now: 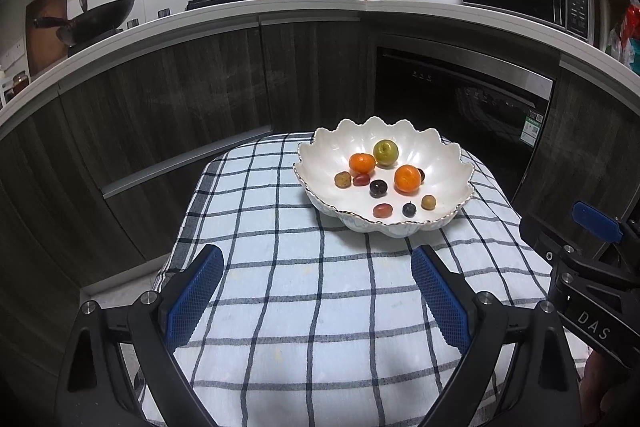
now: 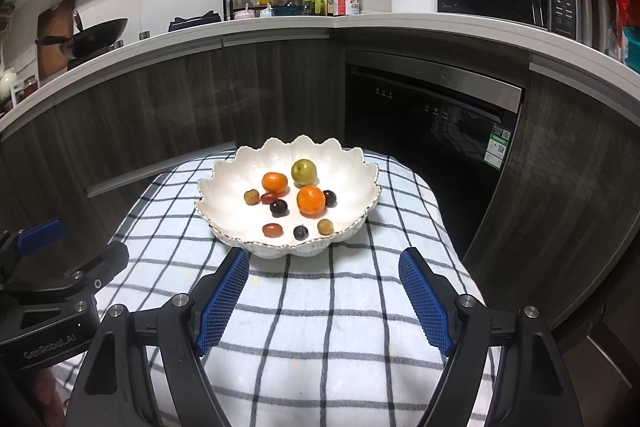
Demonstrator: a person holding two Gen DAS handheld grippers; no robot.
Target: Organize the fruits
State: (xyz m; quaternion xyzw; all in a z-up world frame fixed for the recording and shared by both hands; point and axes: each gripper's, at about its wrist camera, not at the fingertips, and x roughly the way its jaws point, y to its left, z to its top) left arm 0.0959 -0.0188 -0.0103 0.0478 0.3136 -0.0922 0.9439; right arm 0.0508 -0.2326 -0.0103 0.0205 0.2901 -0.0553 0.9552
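Contents of the white scalloped ceramic bowl with gilt rim (image 2: 224,183), standing on a blue-and-white checked cloth (image 2: 320,307) over a small table, listed left to right as the right wrist view shows them.

1. Small tan round fruit (image 2: 251,197): light, thin-skinned by the look; take across its widest part.
2. Dark red oval fruit (image 2: 269,198), touching item 1's neighbour side: likely soft, gentle squeeze only.
3. Orange mandarin (image 2: 275,183), behind item 2: firm peel, some give, easy to hold at the equator.
4. Red oval fruit (image 2: 272,229), near the front rim: smooth, probably slippery, liable to roll.
5. Dark purple round fruit (image 2: 279,207), centre: glossy, likely to squirt out of a hard pinch.
6. Small dark blue berry-like fruit (image 2: 300,232), front: lightest and most crushable.
7. Yellow-green apple-shaped fruit (image 2: 304,172), rear: hardest and heaviest piece, needs a wide grasp.
8. Larger orange mandarin (image 2: 311,200): as item 3.
9. Tan round fruit (image 2: 325,227), front right: as item 1.
10. Dark round fruit (image 2: 330,197), half hidden behind item 8.

Bowl: judged heavy, brittle, slick inside.

Tongs: left gripper (image 1: 316,291) spread wide, empty, over bare cloth short of the bowl; right gripper (image 2: 322,291) likewise spread and empty, its left fingertip just beside the bowl's front rim.
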